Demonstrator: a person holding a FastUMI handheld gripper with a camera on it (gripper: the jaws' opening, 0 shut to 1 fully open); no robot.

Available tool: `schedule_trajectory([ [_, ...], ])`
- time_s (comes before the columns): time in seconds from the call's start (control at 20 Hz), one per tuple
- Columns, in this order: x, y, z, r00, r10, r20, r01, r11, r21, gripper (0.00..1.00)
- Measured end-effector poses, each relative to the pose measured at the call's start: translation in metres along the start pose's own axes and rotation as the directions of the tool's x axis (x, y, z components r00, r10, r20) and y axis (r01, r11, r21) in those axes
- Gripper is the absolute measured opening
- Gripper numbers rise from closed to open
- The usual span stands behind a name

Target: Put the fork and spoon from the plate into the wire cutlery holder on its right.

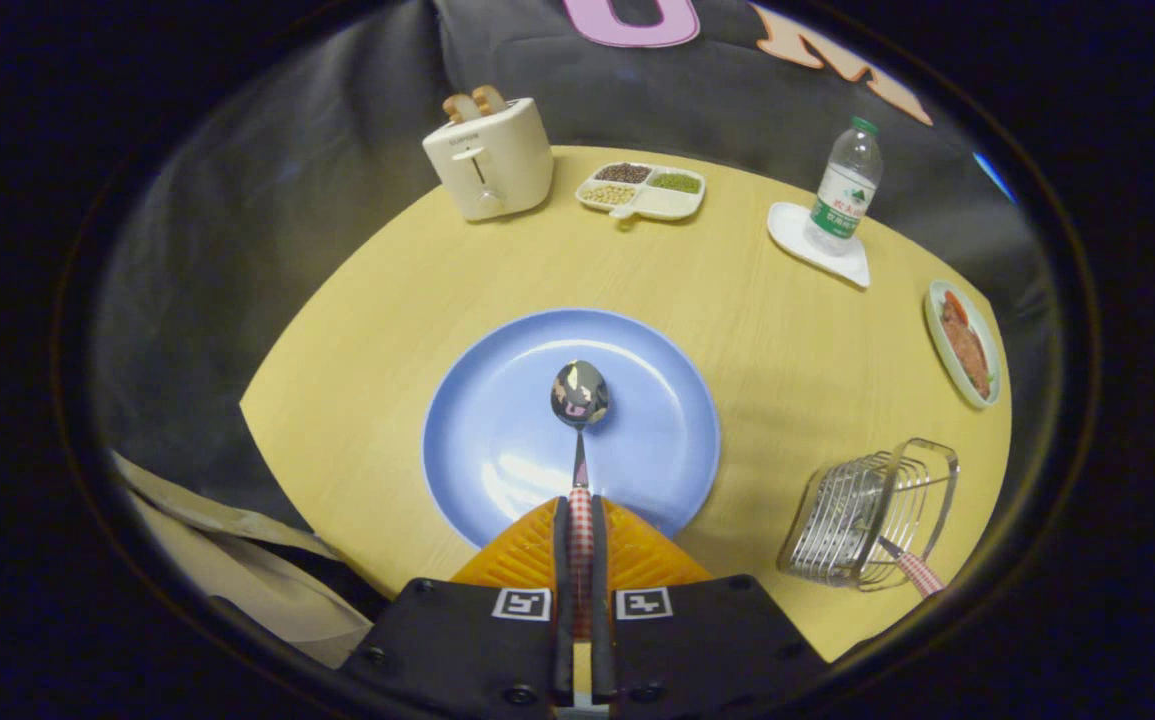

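Your gripper [581,520], at the bottom centre of the frame, has both orange fingers [522,560] closed on the checked handle of the spoon [580,395]; its bowl sits just ahead of them, over the middle of the blue plate [497,440]; whether it is touching the plate I cannot tell; at lower right, the wire cutlery holder [862,520] already carries a checked handle [917,572], probably the fork, so half the job looks done; carrying the spoon across remains; farther off, toward the top, stand a toaster [489,160], a divided dish [642,190] and a water bottle [845,190].
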State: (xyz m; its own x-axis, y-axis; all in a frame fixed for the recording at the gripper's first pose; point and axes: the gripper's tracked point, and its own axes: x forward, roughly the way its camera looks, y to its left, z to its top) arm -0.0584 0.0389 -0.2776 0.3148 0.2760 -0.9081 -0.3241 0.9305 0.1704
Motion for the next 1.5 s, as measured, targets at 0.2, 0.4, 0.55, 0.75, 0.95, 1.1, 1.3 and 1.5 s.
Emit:
schedule_trajectory([
  [0.2, -0.022, -0.025, 0.0, 1.0, -0.021, -0.02, 0.02, 0.999, -0.03, 0.1],
  [0.4, -0.046, -0.046, 0.0, 0.999, -0.042, -0.032, 0.041, 0.998, -0.042, 0.1],
  [0.55, -0.065, -0.065, 0.002, 0.997, -0.066, -0.034, 0.065, 0.997, -0.042, 0.1],
  [0.75, -0.092, -0.097, 0.005, 0.993, -0.11, -0.038, 0.108, 0.993, -0.05, 0.1],
  [0.95, -0.114, -0.128, 0.005, 0.987, -0.156, -0.041, 0.154, 0.987, -0.038, 0.1],
  [1.1, -0.127, -0.145, 0.001, 0.981, -0.186, -0.06, 0.183, 0.982, -0.052, 0.1],
  [1.3, -0.136, -0.157, -0.018, 0.973, -0.204, -0.105, 0.197, 0.978, -0.072, 0.1],
  [1.5, -0.132, -0.167, -0.033, 0.963, -0.219, -0.157, 0.212, 0.975, -0.062, 0.1],
])
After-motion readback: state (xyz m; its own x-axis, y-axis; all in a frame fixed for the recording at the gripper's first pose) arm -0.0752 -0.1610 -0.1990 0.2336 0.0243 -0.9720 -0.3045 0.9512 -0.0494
